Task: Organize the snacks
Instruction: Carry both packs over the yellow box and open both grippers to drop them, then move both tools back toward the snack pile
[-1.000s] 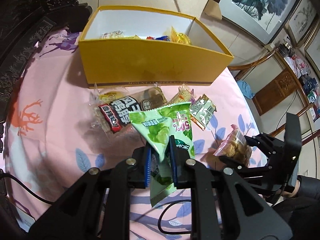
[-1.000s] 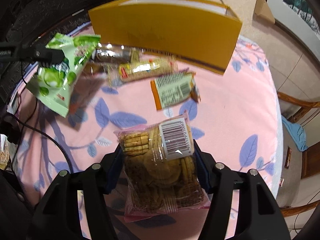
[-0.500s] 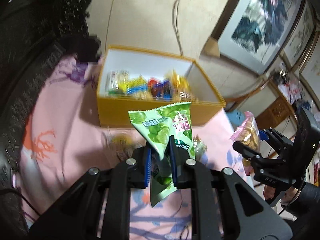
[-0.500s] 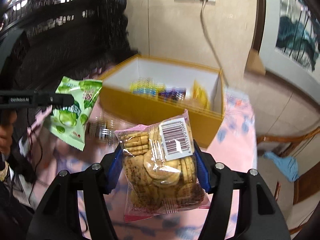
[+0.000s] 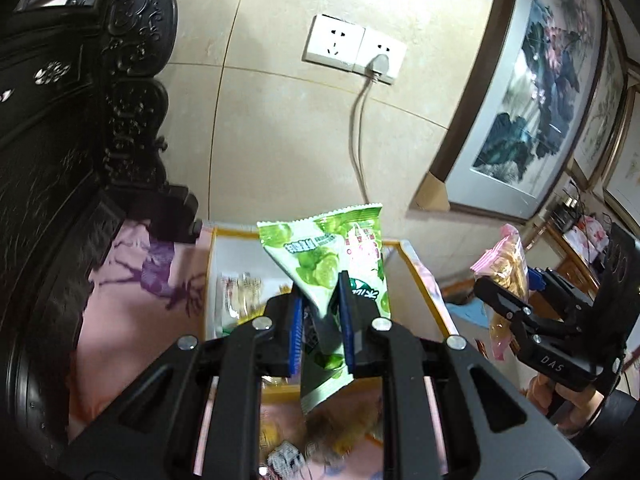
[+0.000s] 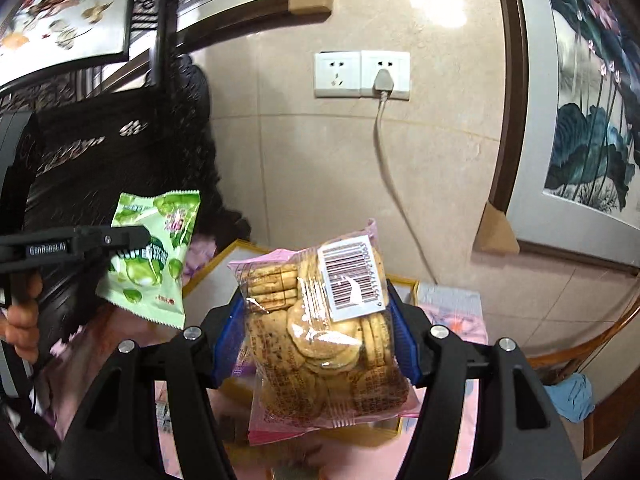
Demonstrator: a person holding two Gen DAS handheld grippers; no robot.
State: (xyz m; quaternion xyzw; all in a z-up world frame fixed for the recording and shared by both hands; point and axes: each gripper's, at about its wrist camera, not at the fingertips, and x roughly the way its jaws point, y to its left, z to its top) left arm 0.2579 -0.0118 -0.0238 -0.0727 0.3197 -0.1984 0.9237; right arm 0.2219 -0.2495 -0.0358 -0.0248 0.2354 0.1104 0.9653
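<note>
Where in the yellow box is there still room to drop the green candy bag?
The yellow box shows bare white floor at the back, between its far wall and the wrapped snacks. The near half looks crowded with packets, partly hidden by the left gripper and green bag. The right side is hidden too.

Black left tongs (image 5: 320,322) with blue pads (image 5: 295,336), silver screws (image 5: 261,323).

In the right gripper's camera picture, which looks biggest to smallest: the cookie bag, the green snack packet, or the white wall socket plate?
1. cookie bag, though it sits right against the lens, which inflates it.
2. green snack packet.
3. wall socket plate.

The last two look close in size, and the plate is farther away, so their order is unsure.
</note>
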